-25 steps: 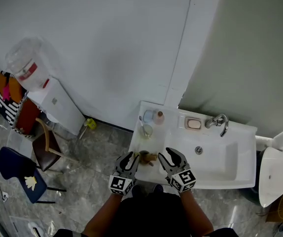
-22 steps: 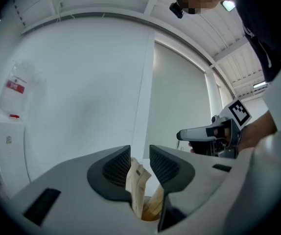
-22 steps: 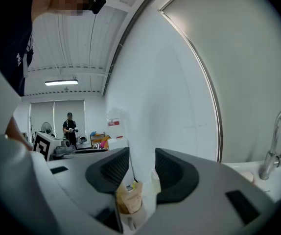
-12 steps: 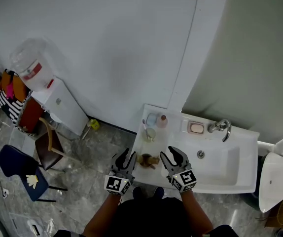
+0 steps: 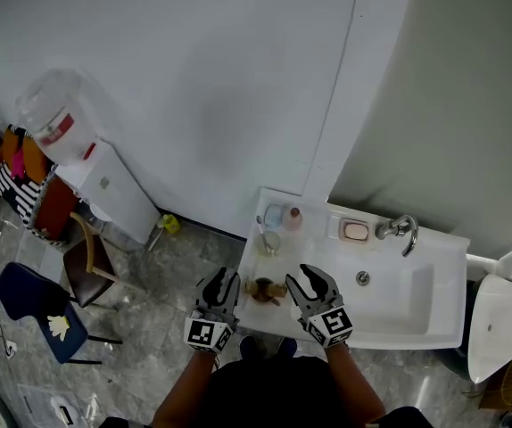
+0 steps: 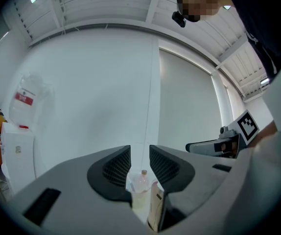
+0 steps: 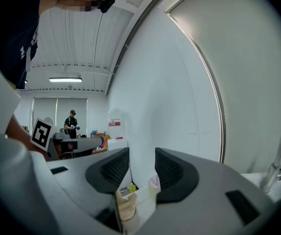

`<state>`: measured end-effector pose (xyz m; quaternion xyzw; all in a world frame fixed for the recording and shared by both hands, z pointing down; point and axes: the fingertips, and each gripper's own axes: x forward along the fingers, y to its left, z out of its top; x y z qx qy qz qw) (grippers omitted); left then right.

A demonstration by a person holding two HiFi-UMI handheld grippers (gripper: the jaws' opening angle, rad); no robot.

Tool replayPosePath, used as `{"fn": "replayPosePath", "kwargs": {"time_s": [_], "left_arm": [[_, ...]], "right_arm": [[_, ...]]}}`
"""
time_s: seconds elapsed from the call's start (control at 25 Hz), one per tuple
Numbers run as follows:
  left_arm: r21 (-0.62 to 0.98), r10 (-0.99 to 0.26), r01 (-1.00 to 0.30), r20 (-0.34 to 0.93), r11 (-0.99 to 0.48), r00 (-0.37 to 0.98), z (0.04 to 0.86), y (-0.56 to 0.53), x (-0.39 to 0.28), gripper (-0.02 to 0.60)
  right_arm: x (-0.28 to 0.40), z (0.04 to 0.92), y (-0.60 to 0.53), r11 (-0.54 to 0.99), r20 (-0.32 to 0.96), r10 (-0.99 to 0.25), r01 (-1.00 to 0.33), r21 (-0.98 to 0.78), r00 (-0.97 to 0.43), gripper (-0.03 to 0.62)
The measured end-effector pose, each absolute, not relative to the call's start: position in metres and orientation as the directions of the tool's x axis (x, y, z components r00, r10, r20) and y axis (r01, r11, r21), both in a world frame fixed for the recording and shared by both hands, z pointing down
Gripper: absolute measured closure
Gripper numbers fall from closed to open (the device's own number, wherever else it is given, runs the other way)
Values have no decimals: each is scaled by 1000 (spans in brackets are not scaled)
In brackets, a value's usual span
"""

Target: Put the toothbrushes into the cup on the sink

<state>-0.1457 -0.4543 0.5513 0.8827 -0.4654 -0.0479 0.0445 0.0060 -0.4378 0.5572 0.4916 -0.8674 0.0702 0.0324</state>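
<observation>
White sink point(image 5: 399, 288) in the head view: clear cup point(image 5: 268, 240) on its left ledge, brown lump point(image 5: 265, 288) nearer (toothbrushes too small to tell). Left gripper view: left gripper point(image 6: 139, 156) slightly parted, gripping nothing. Right gripper view: right gripper point(image 7: 142, 161) likewise parted, empty.

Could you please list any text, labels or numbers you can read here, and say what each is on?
No text reads clearly.
Red label on the water bottle: too blurred to read.
Square markers on the left gripper and right gripper: black-and-white patterns, no letters.
</observation>
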Motion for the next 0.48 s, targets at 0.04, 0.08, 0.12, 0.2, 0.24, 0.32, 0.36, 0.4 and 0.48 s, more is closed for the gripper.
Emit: {"fn": "replayPosePath", "kwargs": {"time_s": [0.04,0.08,0.12,0.2,0.24,0.32,0.36,0.4,0.48], "left_arm": [[123,-828,-820,-42,-559,559,552,-454,-145,462],[125,-831,-822,-42,-555,555,552,-454,-145,462],[129,-833,-824,-42,-552,552,552,-454,-145,462],[131,-832,-823,-41,-553,553,553,-453,-143,462],[129,-831,-822,-38,-555,555,554,-452,-142,462],[130,-830,-821,-35,-555,556,555,-451,-141,462],[136,-832,-822,-35,-553,554,556,-451,-141,462],[142,-833,-823,-34,-551,552,557,-452,-142,462],[144,-834,-823,-33,-549,550,558,-452,-143,462]], "right_arm": [[6,558,-438,509,127,-847,-856,-87,-516,418],[7,558,-438,511,128,-846,-855,-85,-518,418],[7,559,-438,513,129,-845,-854,-84,-520,418],[9,560,-438,512,131,-845,-855,-83,-519,418],[10,560,-438,509,131,-847,-857,-82,-516,418],[10,559,-438,507,130,-849,-859,-76,-513,418],[9,559,-439,508,130,-848,-858,-74,-513,418],[8,559,-439,511,130,-847,-857,-72,-515,418],[7,558,-439,517,130,-844,-853,-68,-521,418]]}}
